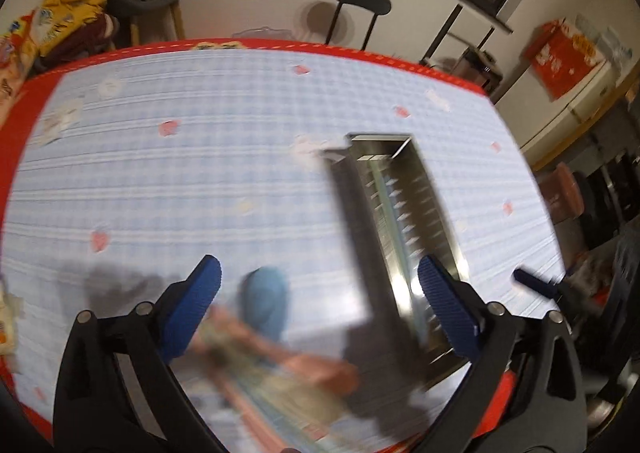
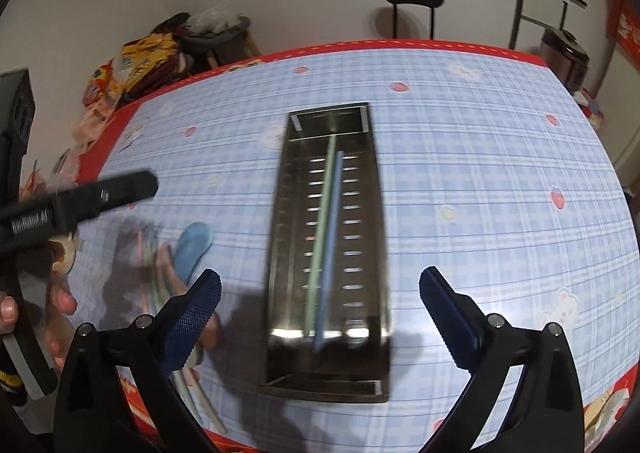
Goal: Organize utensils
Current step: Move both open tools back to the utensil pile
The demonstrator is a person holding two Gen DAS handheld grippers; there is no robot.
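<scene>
The right wrist view looks nearly straight down into the long rectangular stainless-steel tray (image 2: 328, 253), showing its slotted floor and the two slim sticks lying lengthwise in it, one pale green (image 2: 320, 229) and one light blue (image 2: 329, 253), side by side and touching along part of their length; the left wrist view catches the same tray (image 1: 400, 221) only at an angle and motion-blurred, with a thin greenish streak inside it; what the left view gives instead is the loose pile of utensils (image 1: 280, 365) on the cloth directly beneath its own jaws, a round light-blue spoon bowl (image 1: 266, 303) with pinkish and greenish handles, all smeared; in the right view that pile (image 2: 180, 277) lies left of the tray, apart from it, partly behind the left finger pad. The left gripper (image 1: 320, 309) stands wide apart with nothing pressed between its ribbed blue pads; the right gripper (image 2: 320, 313) is equally spread over the tray's near end, holding nothing. The right view alone shows the person's fingers (image 2: 60, 301) on the other tool's black handle; the tablecloth (image 2: 500, 181) is a glossy blue plaid with red border and strawberry prints.
</scene>
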